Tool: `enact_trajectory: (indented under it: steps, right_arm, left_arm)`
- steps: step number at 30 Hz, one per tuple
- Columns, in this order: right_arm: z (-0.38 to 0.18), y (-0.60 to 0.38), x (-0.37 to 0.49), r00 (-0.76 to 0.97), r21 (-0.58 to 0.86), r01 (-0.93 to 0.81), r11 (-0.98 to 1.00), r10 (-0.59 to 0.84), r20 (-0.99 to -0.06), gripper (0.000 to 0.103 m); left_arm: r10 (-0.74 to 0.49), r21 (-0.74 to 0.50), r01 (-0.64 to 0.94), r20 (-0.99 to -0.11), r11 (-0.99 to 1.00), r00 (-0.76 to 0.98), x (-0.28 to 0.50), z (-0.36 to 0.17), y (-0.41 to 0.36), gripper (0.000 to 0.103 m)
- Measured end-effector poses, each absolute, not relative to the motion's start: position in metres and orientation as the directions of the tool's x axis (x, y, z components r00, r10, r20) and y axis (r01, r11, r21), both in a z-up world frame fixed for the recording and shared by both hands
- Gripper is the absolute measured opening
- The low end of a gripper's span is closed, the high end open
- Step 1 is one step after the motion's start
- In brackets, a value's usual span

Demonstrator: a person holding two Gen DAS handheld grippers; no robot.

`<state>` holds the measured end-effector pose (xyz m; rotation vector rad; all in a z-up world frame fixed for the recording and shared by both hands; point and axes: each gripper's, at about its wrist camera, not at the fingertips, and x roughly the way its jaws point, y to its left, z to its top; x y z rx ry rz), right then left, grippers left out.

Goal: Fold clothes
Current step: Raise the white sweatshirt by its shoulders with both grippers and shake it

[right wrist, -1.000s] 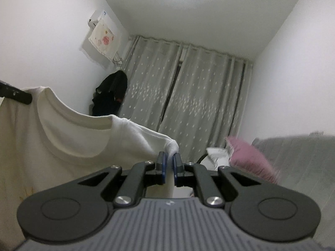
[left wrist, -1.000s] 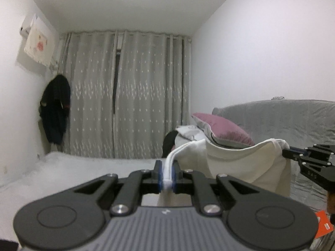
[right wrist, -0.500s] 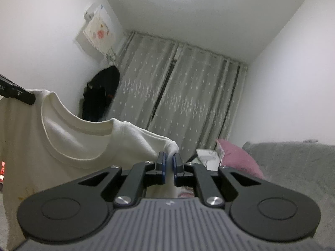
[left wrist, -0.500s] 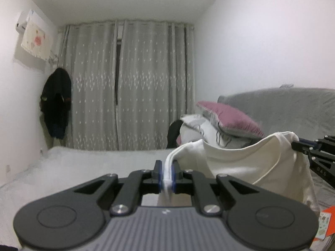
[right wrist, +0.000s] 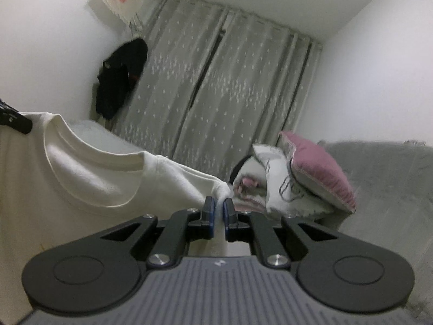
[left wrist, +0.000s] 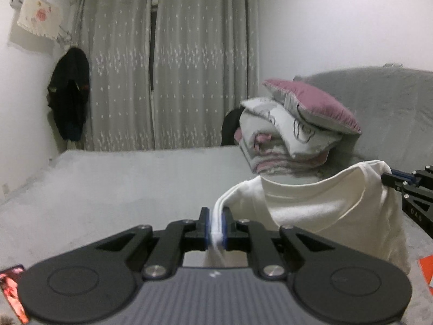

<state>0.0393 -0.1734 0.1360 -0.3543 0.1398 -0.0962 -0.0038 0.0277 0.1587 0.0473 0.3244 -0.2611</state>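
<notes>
We've got the cream tee (left wrist: 319, 211) hanging spread over the bed (left wrist: 113, 189), left gripper (left wrist: 215, 226) & right gripper (right wrist: 219, 214) each clamped on a shoulder — no fold made yet, laying flat looks next.

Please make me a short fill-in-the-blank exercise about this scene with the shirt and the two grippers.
1. Both grippers are shut on the white ____.
2. The left gripper and the right gripper hold it stretched above the grey ____.
3. The pink pillow lies on top of a pile of folded ____.

Missing words: shirt; bed; bedding
</notes>
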Motion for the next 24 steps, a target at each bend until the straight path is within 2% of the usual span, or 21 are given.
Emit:
enact_trajectory:
  steps: [13,24]
  right_arm:
    - [0.062,-0.170,0.114,0.953,-0.354,0.058,0.934,-0.158,-0.260,0.008]
    - [0.028,-0.165,0.145,0.928,-0.345,0.045,0.937,-0.167,-0.332,0.009]
  left_arm:
    - [-0.207,-0.014,0.226,-0.457,0.974,0.865,0.089,0.068,0.017,0.009]
    - [-0.198,-0.044,0.204,-0.499,0.978,0.843,0.124,0.028,0.016,0.010]
